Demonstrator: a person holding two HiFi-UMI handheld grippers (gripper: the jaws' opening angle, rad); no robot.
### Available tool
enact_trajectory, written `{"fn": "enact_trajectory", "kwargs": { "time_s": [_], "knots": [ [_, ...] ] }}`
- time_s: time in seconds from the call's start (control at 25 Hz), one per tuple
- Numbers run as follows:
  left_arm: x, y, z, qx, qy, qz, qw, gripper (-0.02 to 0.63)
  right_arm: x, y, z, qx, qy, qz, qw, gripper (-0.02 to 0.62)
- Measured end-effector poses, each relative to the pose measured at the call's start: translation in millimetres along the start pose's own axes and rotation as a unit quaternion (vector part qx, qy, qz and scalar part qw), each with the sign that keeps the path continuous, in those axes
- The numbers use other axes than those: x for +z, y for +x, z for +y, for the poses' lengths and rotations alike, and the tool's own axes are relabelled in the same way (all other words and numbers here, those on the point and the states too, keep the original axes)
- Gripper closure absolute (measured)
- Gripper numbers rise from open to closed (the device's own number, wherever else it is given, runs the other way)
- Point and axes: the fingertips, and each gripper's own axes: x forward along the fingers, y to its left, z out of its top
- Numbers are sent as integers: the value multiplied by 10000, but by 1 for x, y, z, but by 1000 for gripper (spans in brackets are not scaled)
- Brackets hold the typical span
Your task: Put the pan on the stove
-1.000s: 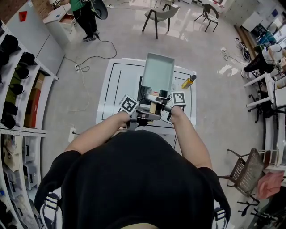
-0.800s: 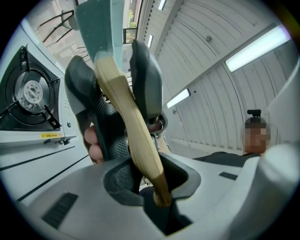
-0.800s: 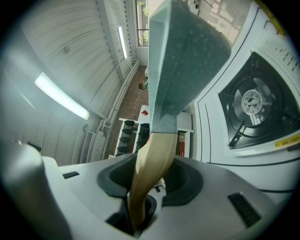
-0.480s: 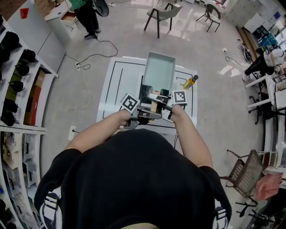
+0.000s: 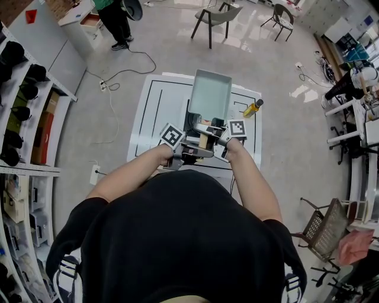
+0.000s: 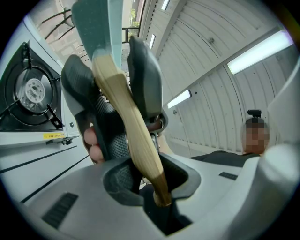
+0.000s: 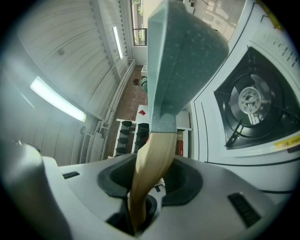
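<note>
Pan [image 5: 209, 94] handle [image 6: 131, 140] sits clamped in your left gripper [image 6: 110, 82] and just-tightened right gripper [image 7: 152, 180]; overhanging weight could twist it into the upper-right burner [image 7: 248, 101].

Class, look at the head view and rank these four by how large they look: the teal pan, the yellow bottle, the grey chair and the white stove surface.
1. white stove surface
2. teal pan and grey chair: these look about alike, and the chair stands farther from the camera, so they are left unranked
3. yellow bottle
</note>
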Motion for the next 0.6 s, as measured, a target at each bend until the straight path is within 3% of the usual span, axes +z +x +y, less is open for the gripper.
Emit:
{"fn": "enact_trajectory", "kwargs": {
  "time_s": [0.6],
  "knots": [
    [0,-4,16,-82,-223,-68,9997,508,0,3,-25,-11,308,44,9995,453]
  ]
}}
